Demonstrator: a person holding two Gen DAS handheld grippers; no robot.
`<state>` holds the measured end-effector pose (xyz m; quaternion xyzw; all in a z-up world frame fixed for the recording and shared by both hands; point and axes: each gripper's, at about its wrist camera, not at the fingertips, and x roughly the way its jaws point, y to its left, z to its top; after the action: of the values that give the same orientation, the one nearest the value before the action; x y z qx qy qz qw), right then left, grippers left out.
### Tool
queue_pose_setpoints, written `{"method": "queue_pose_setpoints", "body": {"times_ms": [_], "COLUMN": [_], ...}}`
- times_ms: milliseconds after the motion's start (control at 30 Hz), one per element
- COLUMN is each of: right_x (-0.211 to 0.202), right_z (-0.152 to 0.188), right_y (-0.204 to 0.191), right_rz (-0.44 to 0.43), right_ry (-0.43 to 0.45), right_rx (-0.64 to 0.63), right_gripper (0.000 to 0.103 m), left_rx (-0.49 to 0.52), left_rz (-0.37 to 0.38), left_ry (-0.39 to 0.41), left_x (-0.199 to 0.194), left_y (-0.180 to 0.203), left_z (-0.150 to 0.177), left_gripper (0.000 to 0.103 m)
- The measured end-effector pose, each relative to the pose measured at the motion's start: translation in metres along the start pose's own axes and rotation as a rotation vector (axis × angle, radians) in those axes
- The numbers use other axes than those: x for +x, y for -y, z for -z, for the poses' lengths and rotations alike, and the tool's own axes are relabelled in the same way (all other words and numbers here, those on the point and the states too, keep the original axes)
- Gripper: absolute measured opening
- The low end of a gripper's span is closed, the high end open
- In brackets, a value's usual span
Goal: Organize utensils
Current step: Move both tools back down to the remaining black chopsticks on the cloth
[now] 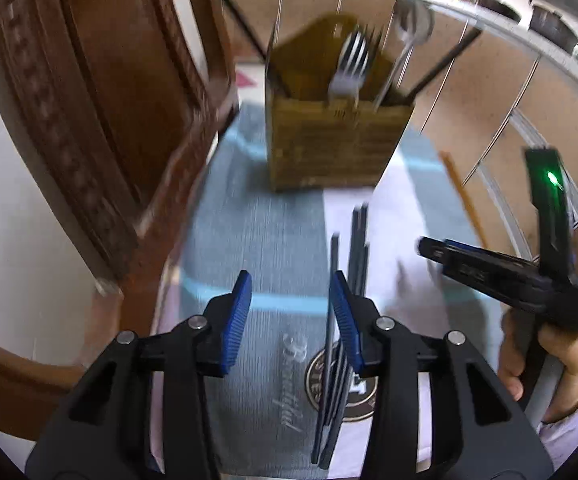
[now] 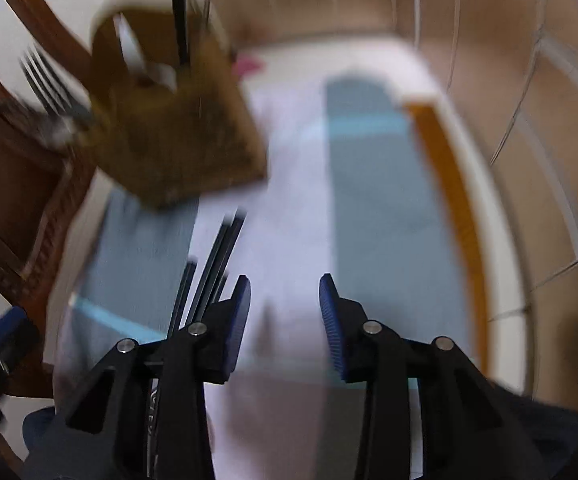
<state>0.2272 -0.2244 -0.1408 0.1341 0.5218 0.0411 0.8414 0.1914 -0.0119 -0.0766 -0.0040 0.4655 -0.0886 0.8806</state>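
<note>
A bundle of dark chopsticks (image 1: 359, 248) lies on a grey and white cloth (image 1: 257, 232). My left gripper (image 1: 291, 320) hovers over the cloth, open, with nothing between its blue pads; the chopsticks pass under its right finger. Behind stands a wooden utensil holder (image 1: 333, 144) with forks (image 1: 351, 64) and a metal ladle (image 1: 409, 24) in it. In the right wrist view my right gripper (image 2: 285, 320) is open and holds nothing, with the chopsticks (image 2: 217, 256) just left of its left finger. The blurred holder (image 2: 177, 136) stands at upper left.
Carved dark wooden furniture (image 1: 101, 100) rises close on the left of the table. The table's orange edge (image 2: 449, 184) runs along the right, with tiled floor beyond. A hand holds the right gripper (image 1: 437, 252) at the right of the left wrist view.
</note>
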Motion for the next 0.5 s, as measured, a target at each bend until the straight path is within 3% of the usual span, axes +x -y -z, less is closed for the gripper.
{"method": "queue_pose_setpoints", "body": {"times_ms": [133, 367, 500], "right_x": [0.026, 0.044, 0.045], "right_z": [0.006, 0.009, 0.014], "right_y": [-0.023, -0.064, -0.074], "right_rz": [-0.017, 0.150, 0.152], "right_ry": [-0.058, -0.083, -0.082], "right_rx": [-0.011, -0.157, -0.218], "right_gripper": [0.037, 0.036, 0.036], "left_rx": [-0.010, -0.032, -0.045], "left_rz": [-0.003, -0.002, 0.008], "left_ry": [-0.044, -0.079, -0.094], "left_x": [0.012, 0.024, 0.032], "left_y": [-0.009, -0.020, -0.022], "left_z": [0.014, 0.024, 0.027], "left_gripper": [0.042, 0.046, 0.047]}}
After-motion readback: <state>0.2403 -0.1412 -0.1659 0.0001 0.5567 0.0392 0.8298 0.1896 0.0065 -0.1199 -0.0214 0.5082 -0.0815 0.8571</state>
